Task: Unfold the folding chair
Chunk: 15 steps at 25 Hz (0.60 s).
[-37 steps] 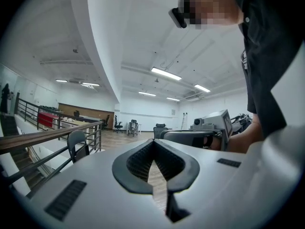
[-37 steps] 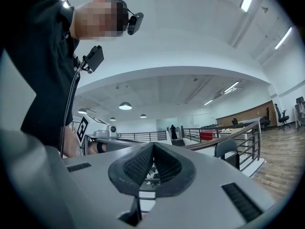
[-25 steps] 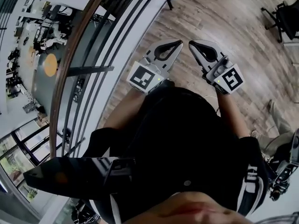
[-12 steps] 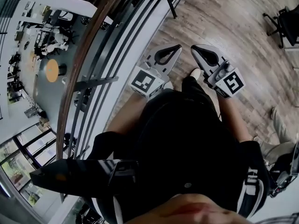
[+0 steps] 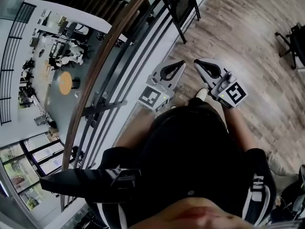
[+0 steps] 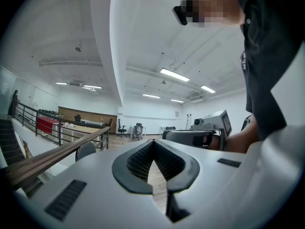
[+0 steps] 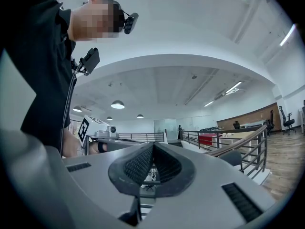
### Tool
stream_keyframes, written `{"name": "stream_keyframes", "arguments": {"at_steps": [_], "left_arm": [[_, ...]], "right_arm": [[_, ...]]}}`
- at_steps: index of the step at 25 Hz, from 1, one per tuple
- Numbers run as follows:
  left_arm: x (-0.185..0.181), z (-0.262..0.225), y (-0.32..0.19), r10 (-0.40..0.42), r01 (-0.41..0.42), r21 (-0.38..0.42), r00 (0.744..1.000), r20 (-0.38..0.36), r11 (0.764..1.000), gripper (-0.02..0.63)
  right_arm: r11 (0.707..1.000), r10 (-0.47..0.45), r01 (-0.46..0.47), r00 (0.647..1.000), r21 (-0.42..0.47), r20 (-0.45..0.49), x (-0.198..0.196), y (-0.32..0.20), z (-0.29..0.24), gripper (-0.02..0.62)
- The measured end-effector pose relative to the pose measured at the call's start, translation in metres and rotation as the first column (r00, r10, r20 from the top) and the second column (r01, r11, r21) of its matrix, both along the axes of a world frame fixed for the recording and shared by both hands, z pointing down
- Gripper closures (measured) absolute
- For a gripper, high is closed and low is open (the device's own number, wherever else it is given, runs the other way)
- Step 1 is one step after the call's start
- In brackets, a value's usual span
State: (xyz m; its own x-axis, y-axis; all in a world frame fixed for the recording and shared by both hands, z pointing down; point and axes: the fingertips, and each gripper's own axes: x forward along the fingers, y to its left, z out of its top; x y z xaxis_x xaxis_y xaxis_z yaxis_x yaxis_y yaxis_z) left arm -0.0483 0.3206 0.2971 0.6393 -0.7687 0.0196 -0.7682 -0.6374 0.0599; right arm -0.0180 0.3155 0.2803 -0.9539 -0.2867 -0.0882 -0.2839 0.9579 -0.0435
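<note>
The folding chair was black, a thin metal frame around a dark panel. It stood upright on its legs on the wooden floor, just beside the railing, and looked folded flat.

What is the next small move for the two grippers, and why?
Probably bring both forward to the folding chair by the railing: the left gripper and right gripper are shut and empty, and the chair stands ahead, untouched.
</note>
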Motion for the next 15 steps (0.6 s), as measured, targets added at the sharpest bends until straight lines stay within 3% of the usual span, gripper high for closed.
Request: {"name": "stream_keyframes", "arguments": {"at_steps": [8,15], "left_arm": [[0.038,-0.013,-0.091,-0.056,0.055,0.013,0.998,0.025,0.998,0.603],[0.047,-0.003,-0.146,-0.112,0.113,-0.015,0.993,0.032,0.993,0.603]], "right_arm": [[0.998,-0.064,0.064,0.998,0.009,-0.003,0.034,-0.092,-0.010,0.589],[0.995,-0.095,0.095,0.995,-0.009,-0.006,0.044,-0.153,-0.001,0.589]]}}
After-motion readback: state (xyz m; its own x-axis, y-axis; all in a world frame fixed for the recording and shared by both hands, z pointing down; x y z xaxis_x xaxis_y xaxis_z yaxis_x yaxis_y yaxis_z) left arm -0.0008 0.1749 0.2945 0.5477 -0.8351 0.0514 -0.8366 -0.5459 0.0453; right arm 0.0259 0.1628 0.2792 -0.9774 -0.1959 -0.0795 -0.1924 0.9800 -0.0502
